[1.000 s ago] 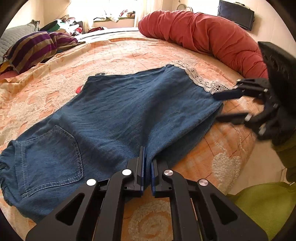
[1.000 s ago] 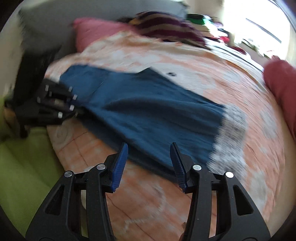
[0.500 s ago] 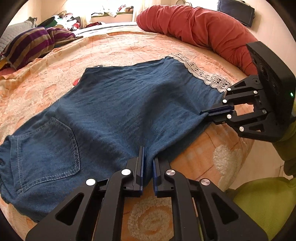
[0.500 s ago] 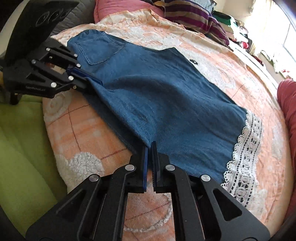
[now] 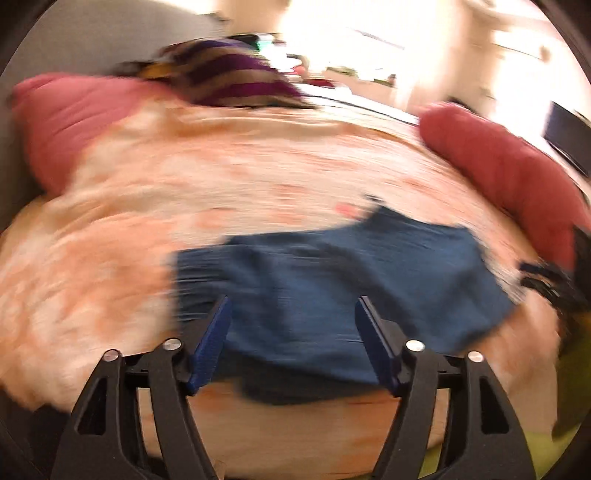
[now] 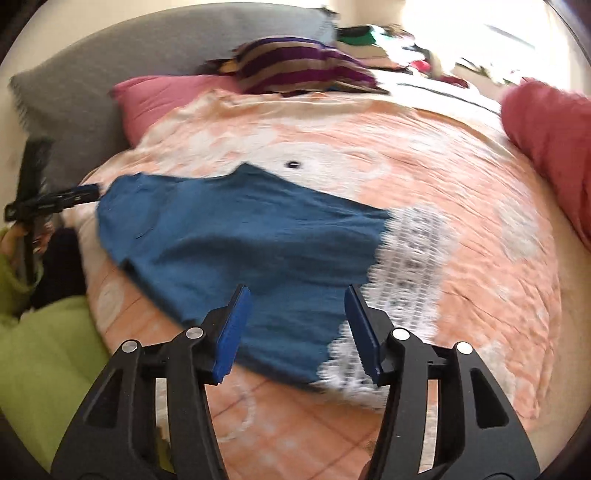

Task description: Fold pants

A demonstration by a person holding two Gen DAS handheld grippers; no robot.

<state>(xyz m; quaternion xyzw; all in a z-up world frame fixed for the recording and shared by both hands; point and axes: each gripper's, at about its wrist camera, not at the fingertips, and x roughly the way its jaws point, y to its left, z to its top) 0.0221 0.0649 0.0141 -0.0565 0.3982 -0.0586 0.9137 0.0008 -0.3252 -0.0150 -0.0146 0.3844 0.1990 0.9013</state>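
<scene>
On the orange bedspread (image 6: 461, 155), denim pants (image 6: 258, 236) left folded lengthwise; left gripper (image 5: 293, 339) and right gripper (image 6: 297, 328) fingers just spread, releasing them

Daylight from the window (image 5: 369, 33) behind my bed (image 5: 258, 177) glares white; my left view smears with motion blur, edges bowed dark.

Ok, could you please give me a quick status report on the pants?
Left tool and right tool open, jaws just opened, nothing gripped. Denim pants flat on the bedspread. Nothing in the way.
</scene>
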